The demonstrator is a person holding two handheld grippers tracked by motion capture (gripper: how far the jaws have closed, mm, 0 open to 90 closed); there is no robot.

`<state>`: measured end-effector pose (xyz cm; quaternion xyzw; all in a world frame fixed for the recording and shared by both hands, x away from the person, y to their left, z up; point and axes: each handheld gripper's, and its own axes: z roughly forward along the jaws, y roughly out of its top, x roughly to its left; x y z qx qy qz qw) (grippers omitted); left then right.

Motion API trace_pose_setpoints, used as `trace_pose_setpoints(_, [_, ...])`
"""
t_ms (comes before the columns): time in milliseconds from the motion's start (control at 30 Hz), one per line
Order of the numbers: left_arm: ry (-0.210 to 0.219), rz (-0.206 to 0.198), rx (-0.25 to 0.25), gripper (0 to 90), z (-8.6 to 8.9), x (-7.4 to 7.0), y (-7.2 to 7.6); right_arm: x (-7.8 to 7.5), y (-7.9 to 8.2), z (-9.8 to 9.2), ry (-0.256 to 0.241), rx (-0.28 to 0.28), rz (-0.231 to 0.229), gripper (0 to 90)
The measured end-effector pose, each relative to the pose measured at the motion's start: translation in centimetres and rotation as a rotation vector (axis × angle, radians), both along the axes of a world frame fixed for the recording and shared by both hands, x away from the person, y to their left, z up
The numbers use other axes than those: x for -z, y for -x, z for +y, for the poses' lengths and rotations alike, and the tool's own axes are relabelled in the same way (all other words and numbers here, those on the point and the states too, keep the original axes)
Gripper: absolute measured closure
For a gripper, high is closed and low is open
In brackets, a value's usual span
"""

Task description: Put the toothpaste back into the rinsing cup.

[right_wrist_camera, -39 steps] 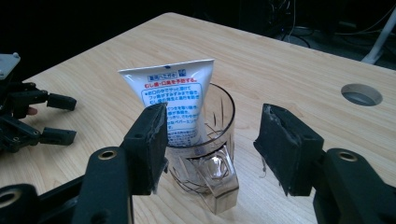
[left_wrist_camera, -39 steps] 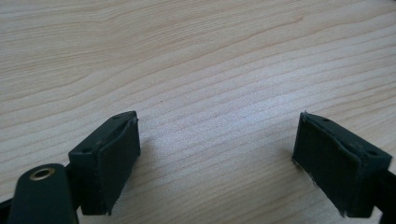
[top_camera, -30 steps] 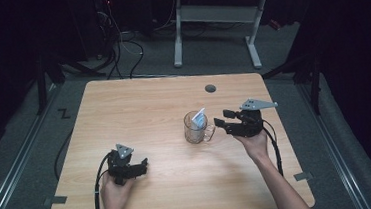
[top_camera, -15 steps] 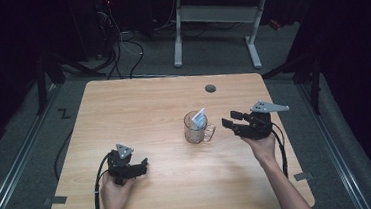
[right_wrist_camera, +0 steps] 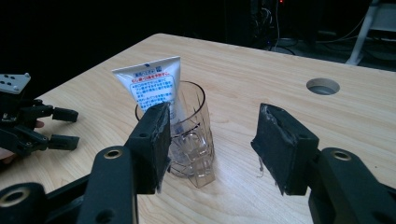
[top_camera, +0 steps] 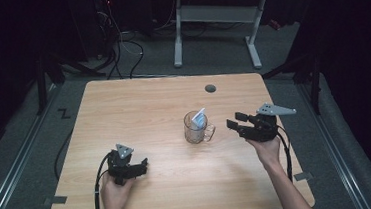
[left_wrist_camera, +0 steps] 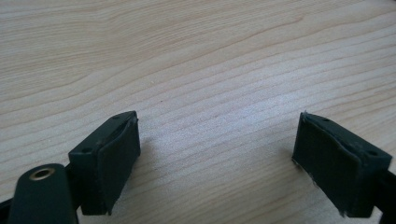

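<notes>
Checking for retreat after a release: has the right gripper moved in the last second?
Yes. The right gripper has backed away from the mug, toward the table's right edge; jaws open.

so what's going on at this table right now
A person sits at a wooden table with a gripper in each hand. A clear glass mug near the middle holds a white tube. The right gripper hangs open beside the mug, jaws pointed at it, not touching. The left gripper rests open over bare wood.
</notes>
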<state>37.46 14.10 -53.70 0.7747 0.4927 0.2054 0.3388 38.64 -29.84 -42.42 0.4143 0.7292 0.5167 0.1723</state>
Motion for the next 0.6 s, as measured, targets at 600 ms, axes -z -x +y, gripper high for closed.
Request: trace_pose_setpoints(600, [0.0, 0.0, 0.0, 14.8, 0.0, 0.0, 0.0, 1.5, 0.5, -1.4, -0.017, 0.041, 0.025, 45.6])
